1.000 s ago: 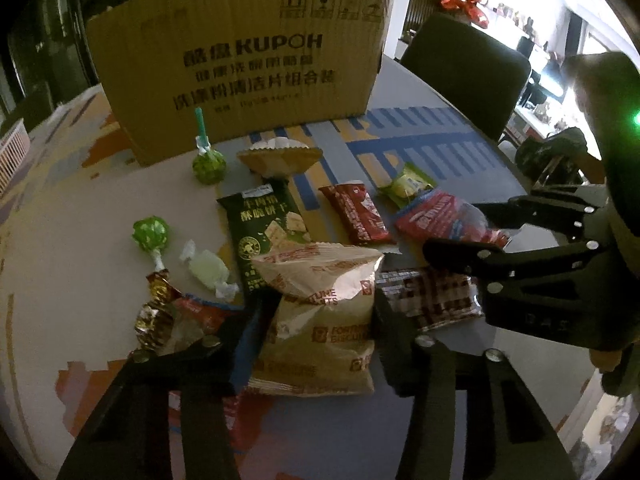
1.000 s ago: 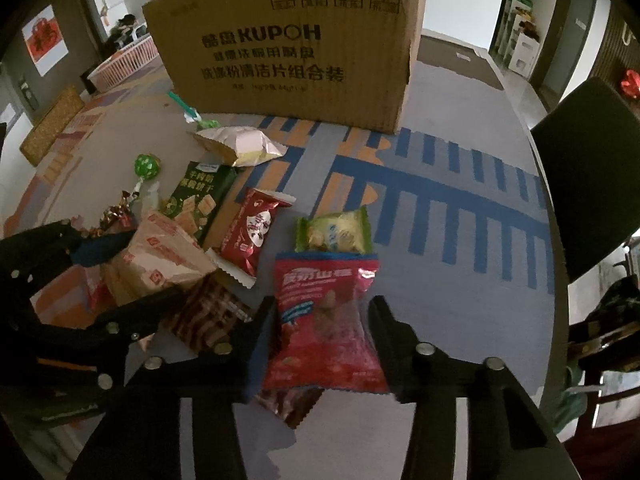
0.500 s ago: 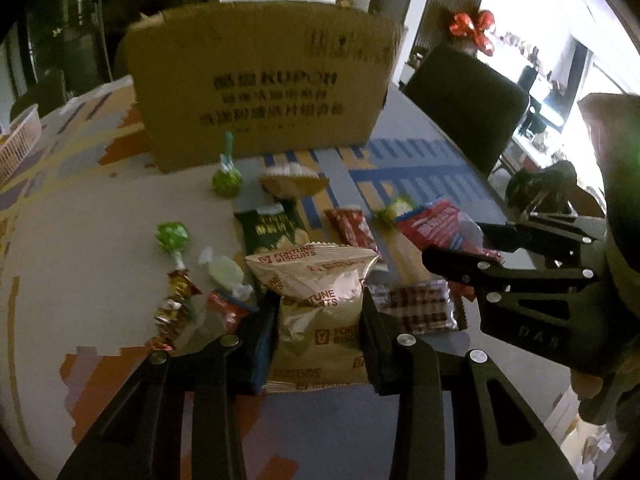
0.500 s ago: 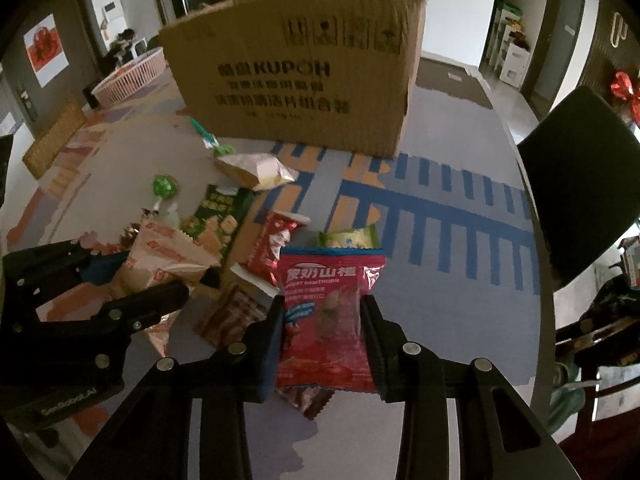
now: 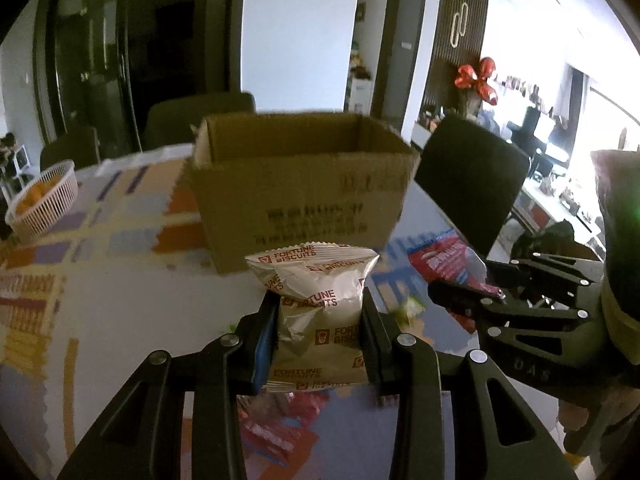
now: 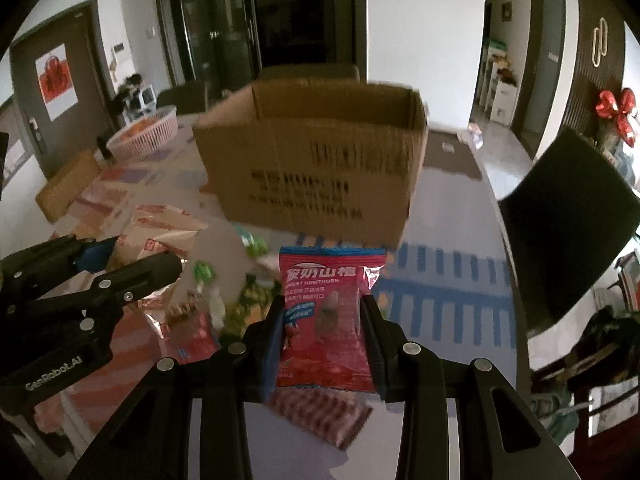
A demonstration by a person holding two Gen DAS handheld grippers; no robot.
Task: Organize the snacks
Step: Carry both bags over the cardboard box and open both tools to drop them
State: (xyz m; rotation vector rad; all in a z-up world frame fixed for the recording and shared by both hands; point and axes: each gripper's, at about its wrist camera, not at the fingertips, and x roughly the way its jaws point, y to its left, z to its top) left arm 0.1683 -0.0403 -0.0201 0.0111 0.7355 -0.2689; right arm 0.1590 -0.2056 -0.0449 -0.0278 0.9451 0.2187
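Observation:
My left gripper [image 5: 319,320] is shut on a beige Fortune Biscuits bag [image 5: 320,312] and holds it up above the table. My right gripper [image 6: 323,326] is shut on a red hawthorn snack bag [image 6: 326,316], also lifted. An open cardboard box [image 5: 300,188] stands beyond both on the table; it also shows in the right wrist view [image 6: 316,160]. Each gripper shows in the other's view: the right gripper [image 5: 476,292] with its red bag at the right, the left gripper [image 6: 136,256] with its beige bag at the left.
Several loose snacks [image 6: 224,304] and a plaid packet [image 6: 320,416] lie on the patterned table below. A white basket [image 5: 44,200] sits at the far left. A dark chair [image 5: 472,184] stands at the table's right edge.
Both grippers have lifted their bags off the table and tilted up. The box's open top has come into view.

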